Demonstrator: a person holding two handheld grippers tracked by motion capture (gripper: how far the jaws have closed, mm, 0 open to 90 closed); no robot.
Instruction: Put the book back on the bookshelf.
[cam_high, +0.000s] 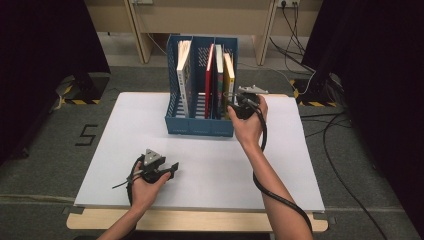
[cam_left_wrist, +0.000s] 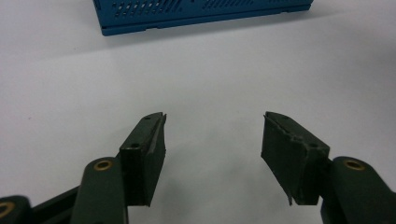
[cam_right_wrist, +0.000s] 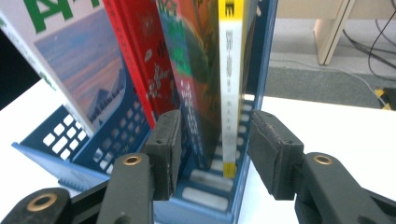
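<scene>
A blue three-slot file rack (cam_high: 200, 125) stands on the white table (cam_high: 280, 165). It holds a white book (cam_high: 184, 75) in its left slot and a red book (cam_high: 209, 80) in its middle slot. A dark green book (cam_high: 219, 75) and a yellow-spined book (cam_high: 229, 72) share the right slot. My right gripper (cam_high: 231, 101) is at the rack's right front corner. In the right gripper view it (cam_right_wrist: 215, 121) is open, with its jaws either side of the yellow-spined book (cam_right_wrist: 231, 93) and the rack's right wall (cam_right_wrist: 262, 70), not pressing on them. My left gripper (cam_high: 173, 167) rests open near the table's front, and its jaws (cam_left_wrist: 215, 119) hold nothing.
Wooden furniture legs (cam_high: 137, 35) stand behind the table. Cables (cam_high: 340, 150) trail over the grey floor at the right. A black "5" mark (cam_high: 86, 135) is on the floor at the left. Dark curtains hang on both sides. The rack's base (cam_left_wrist: 196, 11) shows ahead of the left gripper.
</scene>
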